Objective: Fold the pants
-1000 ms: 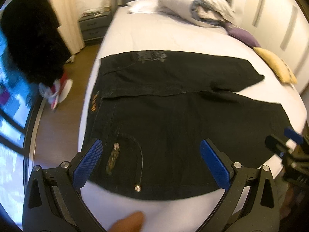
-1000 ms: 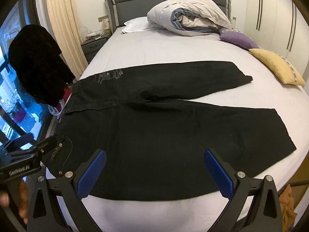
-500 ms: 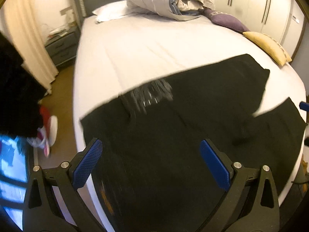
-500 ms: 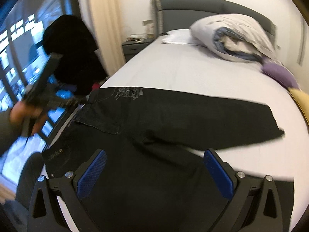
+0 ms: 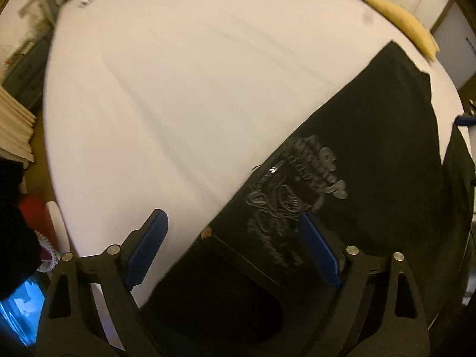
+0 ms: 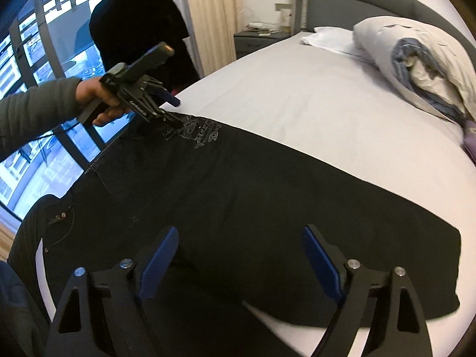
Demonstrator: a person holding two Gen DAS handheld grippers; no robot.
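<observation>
One pair of black pants [image 6: 253, 208] lies flat on the bed [image 6: 312, 95], waistband toward the window-side edge, legs running off toward the far side. No containers in either view.

My left gripper [image 5: 235, 250] is spread wide just above the pants' waistband corner, gripping nothing. One blue pad [image 5: 145, 247] is over bare sheet, the other over the grey printed logo [image 5: 297, 190]. In the right wrist view, one fingertip of that gripper [image 6: 172, 110] looks to be down at the logo [image 6: 202, 134]; can't tell if it actually touches cloth.

My right gripper [image 6: 238, 261] is also spread, empty, hovering over the pants' near leg, at the side of the bed away from the window. Both pads are above black fabric.

On the bed beyond the pants: one rolled duvet [image 6: 422, 59], one white pillow [image 6: 327, 40], one purple cushion [image 6: 471, 145], one yellow cushion [image 5: 401, 23]. One nightstand [image 6: 255, 41] stands beside the bed at the headboard [image 6: 357, 3]. One dark garment [image 6: 139, 29] hangs by the window [image 6: 44, 44].
</observation>
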